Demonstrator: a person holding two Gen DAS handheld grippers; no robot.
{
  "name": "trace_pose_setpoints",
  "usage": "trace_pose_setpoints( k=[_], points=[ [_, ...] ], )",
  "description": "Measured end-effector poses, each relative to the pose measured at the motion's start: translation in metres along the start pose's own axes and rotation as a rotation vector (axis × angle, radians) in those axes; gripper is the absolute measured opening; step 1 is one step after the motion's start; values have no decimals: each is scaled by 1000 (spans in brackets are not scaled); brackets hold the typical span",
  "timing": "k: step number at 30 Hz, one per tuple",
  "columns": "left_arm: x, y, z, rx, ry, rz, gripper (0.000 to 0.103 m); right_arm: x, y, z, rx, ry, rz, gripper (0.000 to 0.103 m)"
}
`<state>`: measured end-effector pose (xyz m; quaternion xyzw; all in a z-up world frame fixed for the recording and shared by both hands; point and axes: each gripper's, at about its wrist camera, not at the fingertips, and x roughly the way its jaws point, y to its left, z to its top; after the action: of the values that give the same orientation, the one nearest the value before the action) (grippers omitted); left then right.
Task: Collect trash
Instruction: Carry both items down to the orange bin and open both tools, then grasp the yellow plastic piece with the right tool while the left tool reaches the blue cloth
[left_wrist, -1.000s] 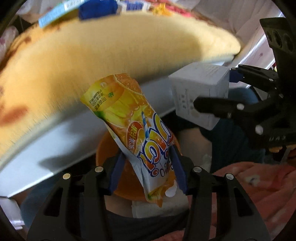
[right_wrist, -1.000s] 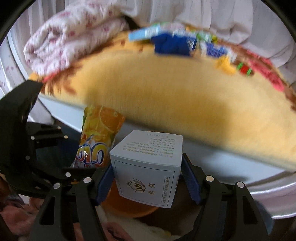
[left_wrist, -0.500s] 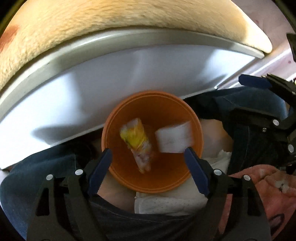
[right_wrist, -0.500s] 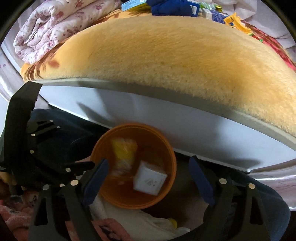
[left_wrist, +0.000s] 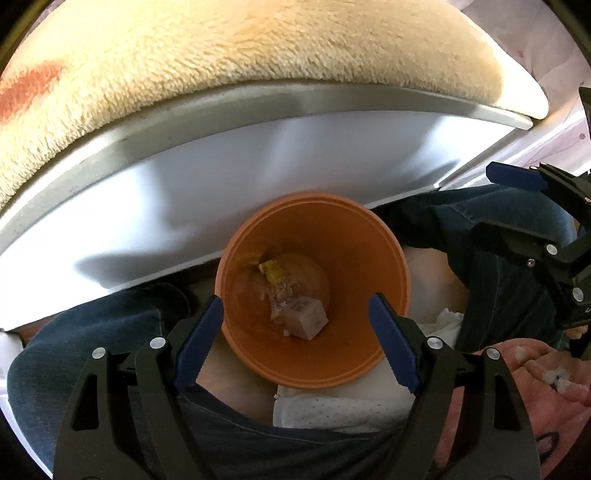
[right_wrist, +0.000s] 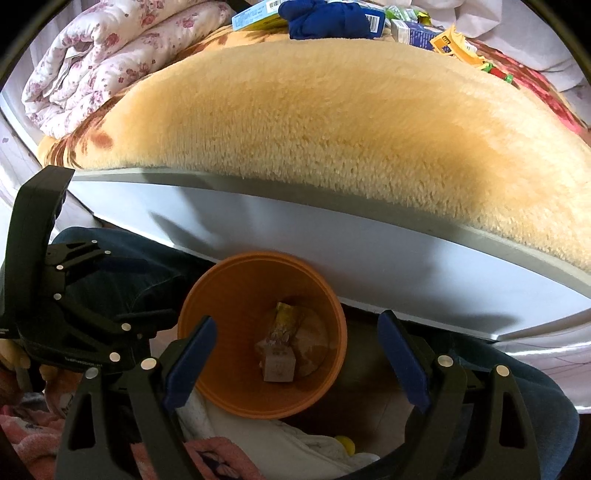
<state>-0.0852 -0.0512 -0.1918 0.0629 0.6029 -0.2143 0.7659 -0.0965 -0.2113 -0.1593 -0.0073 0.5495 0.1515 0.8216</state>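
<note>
A second ago the left gripper (left_wrist: 295, 325) clamped an orange juice pouch and the right gripper (right_wrist: 295, 350) a small white box; now both stand wide open with nothing between their blue pads, hovering over the orange bin (left_wrist: 236, 280). Half a second ago the two pieces were blurred in mid-fall inside the bin; now they lie still at its bottom. The pouch (left_wrist: 275, 275) lies on the side nearer the bed and the box (left_wrist: 308, 321) touches its lower end; whether the box rests partly on the pouch is hard to tell in the bin's orange shade. In the right view the same pair shows, the box (right_wrist: 279, 365) below the pouch (right_wrist: 284, 321). The bin stands between the person's jeans-clad legs (left_wrist: 92, 339), just beside the grey bed frame (left_wrist: 295, 147). Above it spreads the yellow blanket (right_wrist: 332, 122), and on its far edge lie a blue cloth (right_wrist: 325, 20) and more wrappers (right_wrist: 450, 40), not yet gathered.
</note>
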Motion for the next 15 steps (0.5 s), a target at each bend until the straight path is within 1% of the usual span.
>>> trace_pose_setpoints(
  k=[7, 8, 11, 13, 15],
  points=[
    [-11, -4, 3, 4, -25, 2, 79, -9, -5, 1, 7, -21, 1, 87],
    [-16, -5, 4, 4, -30, -8, 79, -12, -6, 1, 11, 0, 27, 87],
    [-32, -4, 12, -12, -59, -60, 79, -30, -9, 11, 13, -47, 28, 87],
    [-52, -5, 20, -15, -116, -77, 79, -48, -14, 22, 18, -106, 25, 87],
    [-71, -6, 29, -11, -172, -80, 80, -69, -22, 35, 27, -184, 6, 91]
  ],
)
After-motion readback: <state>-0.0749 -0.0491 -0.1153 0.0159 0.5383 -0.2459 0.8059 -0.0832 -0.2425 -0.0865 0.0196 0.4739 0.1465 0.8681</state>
